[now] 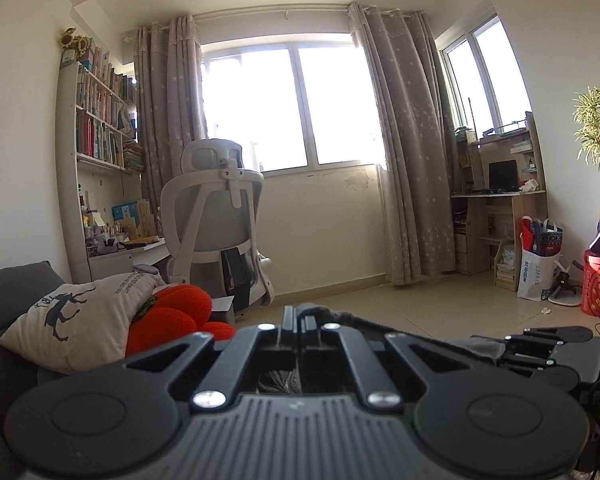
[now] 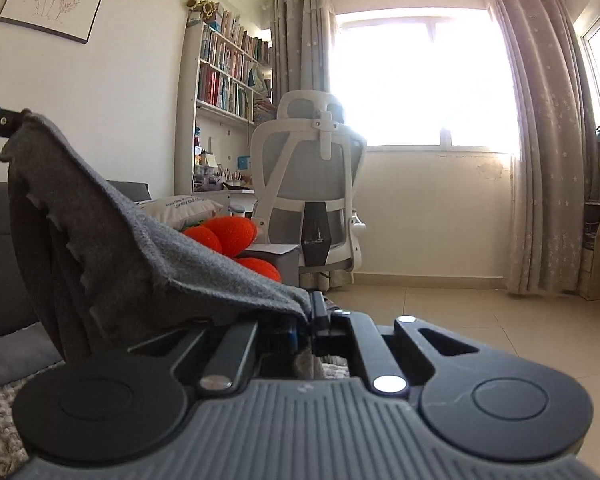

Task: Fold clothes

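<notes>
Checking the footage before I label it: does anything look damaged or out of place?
Yes. The wall under the window has a patch of peeling, stained paint beside the right curtain. The grey garment, held up between the left gripper and right gripper, shows a jagged lower edge; whether that is wear or design is unclear.

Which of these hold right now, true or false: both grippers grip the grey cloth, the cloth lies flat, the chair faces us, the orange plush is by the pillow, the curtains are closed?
1. Both grippers grip the grey cloth. True: the right gripper and the left gripper are each shut on an edge.
2. The cloth lies flat. False: it hangs stretched between the grippers.
3. The chair faces the cameras. False: its back is toward them.
4. The orange plush is beside the pillow. True.
5. The curtains are drawn shut. False: they are pulled aside from the bright window.
</notes>
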Motion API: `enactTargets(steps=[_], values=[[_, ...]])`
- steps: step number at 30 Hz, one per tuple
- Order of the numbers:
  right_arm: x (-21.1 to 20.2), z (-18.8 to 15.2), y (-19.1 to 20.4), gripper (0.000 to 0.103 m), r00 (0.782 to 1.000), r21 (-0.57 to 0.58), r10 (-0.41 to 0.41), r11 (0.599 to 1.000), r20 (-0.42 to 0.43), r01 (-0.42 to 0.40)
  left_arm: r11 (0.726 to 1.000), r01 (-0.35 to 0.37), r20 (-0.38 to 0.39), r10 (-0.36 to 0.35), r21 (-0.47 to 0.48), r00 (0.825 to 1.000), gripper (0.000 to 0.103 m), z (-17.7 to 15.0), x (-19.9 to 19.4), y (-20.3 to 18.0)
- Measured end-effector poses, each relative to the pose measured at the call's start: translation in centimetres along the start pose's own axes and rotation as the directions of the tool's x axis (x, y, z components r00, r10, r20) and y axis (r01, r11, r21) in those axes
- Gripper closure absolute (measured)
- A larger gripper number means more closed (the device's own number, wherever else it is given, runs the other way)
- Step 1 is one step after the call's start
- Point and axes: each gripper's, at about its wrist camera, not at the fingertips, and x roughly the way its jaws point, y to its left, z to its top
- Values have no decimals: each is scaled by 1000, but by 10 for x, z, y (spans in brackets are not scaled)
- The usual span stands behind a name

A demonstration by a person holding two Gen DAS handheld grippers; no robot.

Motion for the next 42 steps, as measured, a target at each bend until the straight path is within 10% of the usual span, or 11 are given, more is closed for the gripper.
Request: enactTargets(steps=[12, 22, 32, 35, 38, 42], values=[[-74, 127, 0, 96, 943, -205, -123, 960, 310, 192, 995, -97, 216, 99, -19, 971, 101, 41, -43, 1], [-93, 130, -4, 96, 926, -238, -113, 949, 359, 208, 982, -186, 367, 179, -16, 913, 96, 66, -70, -7], [31, 38, -39, 96, 976, -221, -217, 952, 2, 212, 962, -228, 61, 221, 152, 973, 90, -29, 122, -27], [101, -15, -71, 96, 935, -137, -302, 950, -188, 279, 969, -163, -128, 189, 188, 974, 64, -78, 212, -41], [162, -74, -106, 90, 839, -88, -365, 928, -404, 361, 964, -190, -328, 243, 184, 913, 60, -137, 273, -42], [170, -117, -125, 81, 798, -39, -324, 934, -508, 355, 994, -106, -452, 107, 26, 886, 55, -178, 267, -19]])
